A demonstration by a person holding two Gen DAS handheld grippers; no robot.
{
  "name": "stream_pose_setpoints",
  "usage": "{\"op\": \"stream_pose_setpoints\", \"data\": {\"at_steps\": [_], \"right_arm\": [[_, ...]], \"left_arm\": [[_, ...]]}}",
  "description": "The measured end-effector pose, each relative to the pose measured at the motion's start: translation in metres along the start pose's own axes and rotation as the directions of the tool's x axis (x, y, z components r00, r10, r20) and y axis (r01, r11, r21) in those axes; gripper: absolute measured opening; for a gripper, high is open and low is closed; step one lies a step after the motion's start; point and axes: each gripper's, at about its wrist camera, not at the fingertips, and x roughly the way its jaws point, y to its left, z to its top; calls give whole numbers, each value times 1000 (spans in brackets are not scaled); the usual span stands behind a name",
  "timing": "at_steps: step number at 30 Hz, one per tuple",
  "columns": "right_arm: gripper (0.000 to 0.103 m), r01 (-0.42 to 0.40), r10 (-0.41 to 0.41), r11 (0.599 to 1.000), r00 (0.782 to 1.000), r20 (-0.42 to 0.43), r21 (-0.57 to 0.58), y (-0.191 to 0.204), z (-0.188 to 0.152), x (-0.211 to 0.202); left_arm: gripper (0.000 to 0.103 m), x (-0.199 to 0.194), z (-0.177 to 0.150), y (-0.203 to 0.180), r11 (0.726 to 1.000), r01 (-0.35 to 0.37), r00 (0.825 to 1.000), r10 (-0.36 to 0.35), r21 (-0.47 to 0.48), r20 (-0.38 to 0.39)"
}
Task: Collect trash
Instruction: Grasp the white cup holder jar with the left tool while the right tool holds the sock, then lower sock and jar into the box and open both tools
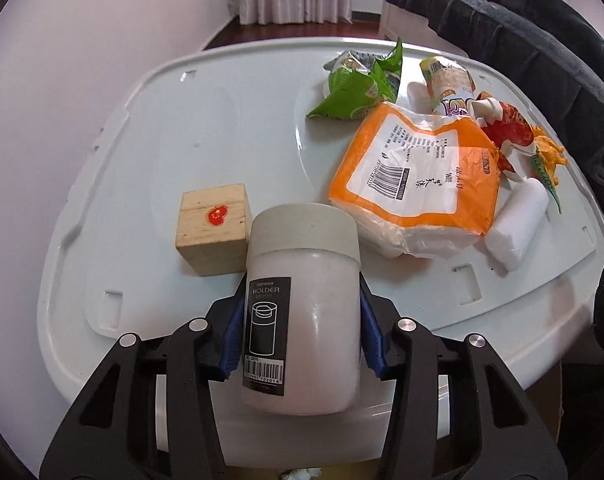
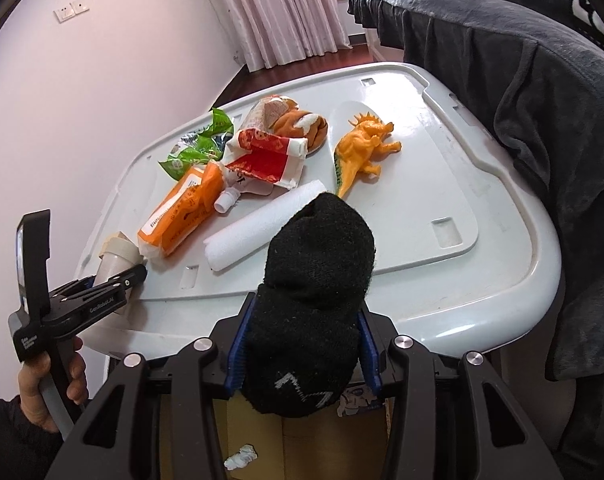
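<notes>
My left gripper (image 1: pixel 300 344) is shut on a white toothpick holder jar (image 1: pixel 302 312) at the near edge of the white plastic table (image 1: pixel 206 120); it also shows in the right wrist view (image 2: pixel 118 276). My right gripper (image 2: pixel 302 356) is shut on a rolled black sock (image 2: pixel 314 292) over the table's front edge. On the table lie an orange tissue pack (image 1: pixel 414 176), a green snack wrapper (image 1: pixel 358 84), a red and white pouch (image 2: pixel 262 156) and a white foam roll (image 2: pixel 262 224).
A wooden block with a red heart sticker (image 1: pixel 212 232) sits left of the jar. An orange toy dinosaur (image 2: pixel 366 148) lies at mid table. A dark blanket (image 2: pixel 542 80) drapes along the right. A cardboard box with a crumpled tissue (image 2: pixel 240 456) is below the table edge.
</notes>
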Motion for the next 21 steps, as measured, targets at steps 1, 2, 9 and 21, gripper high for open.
{"op": "stream_pose_setpoints", "data": {"at_steps": [1,2,9,21], "right_arm": [[45,1,-1,1000,1000,-1,-2,1,-1,1],[45,1,-1,1000,1000,-3,-5,1,-1,2],[45,-6,6,999,1000,19,-36,9,-3,-1],[45,12,6,986,994,107,-167,37,-35,-25]], "left_arm": [[46,-2,-2,-1,1000,1,1000,-1,-8,8],[46,-5,-5,-1,1000,3,1000,-3,-17,16],[46,-46,-16,-8,999,-23,995,27,-43,93],[46,-101,-61,-37,1000,-16,990,16,-6,143]]}}
